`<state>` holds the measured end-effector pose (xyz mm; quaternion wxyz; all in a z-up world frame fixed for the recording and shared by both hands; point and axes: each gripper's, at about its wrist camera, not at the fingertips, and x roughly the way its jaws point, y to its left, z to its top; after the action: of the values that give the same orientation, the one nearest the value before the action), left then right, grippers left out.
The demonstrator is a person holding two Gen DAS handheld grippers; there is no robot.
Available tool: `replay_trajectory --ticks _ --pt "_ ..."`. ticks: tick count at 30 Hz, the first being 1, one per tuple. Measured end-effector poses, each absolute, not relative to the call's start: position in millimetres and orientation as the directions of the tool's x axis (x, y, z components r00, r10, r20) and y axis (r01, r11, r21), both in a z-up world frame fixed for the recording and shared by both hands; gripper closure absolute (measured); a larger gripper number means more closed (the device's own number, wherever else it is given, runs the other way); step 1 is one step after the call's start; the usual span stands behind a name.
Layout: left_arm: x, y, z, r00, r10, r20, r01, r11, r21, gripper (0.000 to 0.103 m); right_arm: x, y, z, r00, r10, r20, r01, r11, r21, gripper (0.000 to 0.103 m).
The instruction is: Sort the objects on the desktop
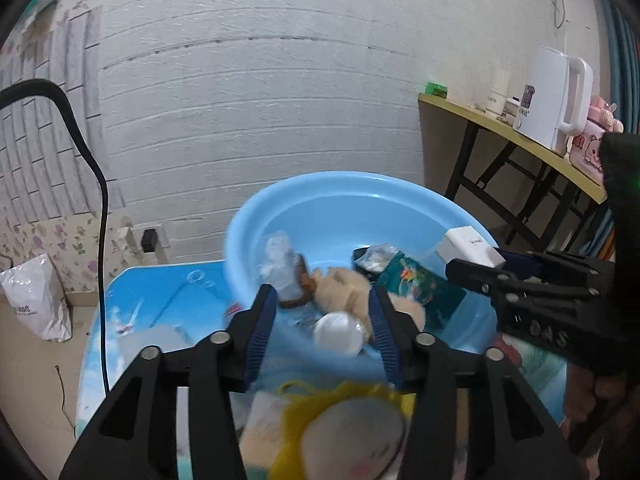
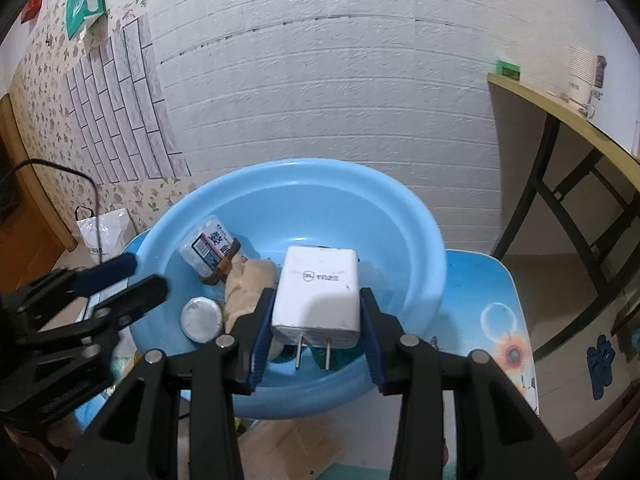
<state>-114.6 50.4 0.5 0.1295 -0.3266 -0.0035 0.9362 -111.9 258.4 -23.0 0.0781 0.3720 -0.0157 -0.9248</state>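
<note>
R gripper (image 2: 316, 312) fingers clamped on white charger (image 2: 316, 288), prongs toward cam, held over blue basin (image 2: 424, 248), prob. for drop-in. L gripper (image 1: 322, 312) fingers apart, empty, above basin w/ items already in.

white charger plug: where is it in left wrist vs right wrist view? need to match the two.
Left wrist: white charger sits right of centre, clamped in the right tool, above the basin's right rim.
Right wrist: white charger is centre frame, prongs down, over the basin.
Shared landmark: blue basin.
</note>
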Motion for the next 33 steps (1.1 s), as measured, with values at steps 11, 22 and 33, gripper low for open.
replay_trajectory --ticks 11,22,33 --pt "-63 -30 -17 -0.754 0.105 -0.649 -0.095 -0.994 -0.05 0.043 -112 252 -27 -0.694 -0.172 -0.699 0.139 -0.985 0.104 0.063" --pt "-46 -62 -45 -0.717 0.061 -0.694 -0.02 -0.998 -0.067 0.043 -100 251 -13 -0.731 -0.172 -0.661 0.118 -0.985 0.126 0.053" --pt "-33 -50 -45 -0.7 0.066 -0.711 -0.037 -0.998 -0.056 0.036 -71 259 -19 -0.724 -0.176 -0.667 0.12 -0.984 0.129 0.052"
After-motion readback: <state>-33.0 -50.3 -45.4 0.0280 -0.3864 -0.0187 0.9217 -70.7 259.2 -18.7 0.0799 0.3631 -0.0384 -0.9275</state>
